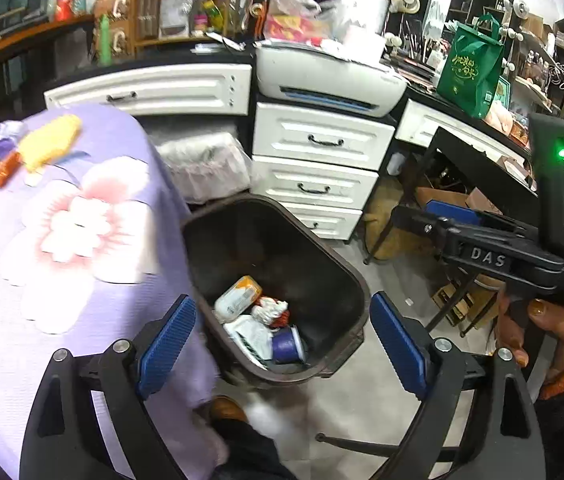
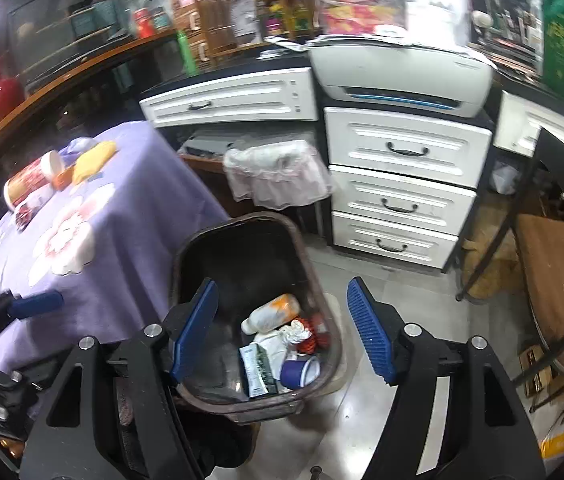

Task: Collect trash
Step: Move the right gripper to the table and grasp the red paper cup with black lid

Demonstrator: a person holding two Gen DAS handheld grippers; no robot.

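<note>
A dark brown trash bin (image 1: 356,280) (image 2: 306,256) stands on the floor beside a table with a purple floral cloth (image 1: 82,280) (image 2: 122,240). Inside lie a white and orange bottle (image 1: 238,294) (image 2: 272,312), a crumpled red and white wrapper (image 1: 272,310), a white packet (image 2: 258,368) and a purple cup (image 1: 288,346) (image 2: 298,372). My left gripper (image 1: 282,304) hangs open above the bin, holding nothing. My right gripper (image 2: 282,284) is open over it too, also holding nothing. On the table's far end remain a yellow packet (image 1: 50,142) (image 2: 92,158) and a red canister (image 2: 32,182).
White drawers (image 1: 318,168) with a printer (image 1: 330,76) on top stand behind the bin. A second bin with a plastic liner (image 1: 206,164) sits under the counter. A black metal frame (image 1: 422,200) and cardboard boxes crowd the right. A hand (image 1: 550,332) holds the right tool.
</note>
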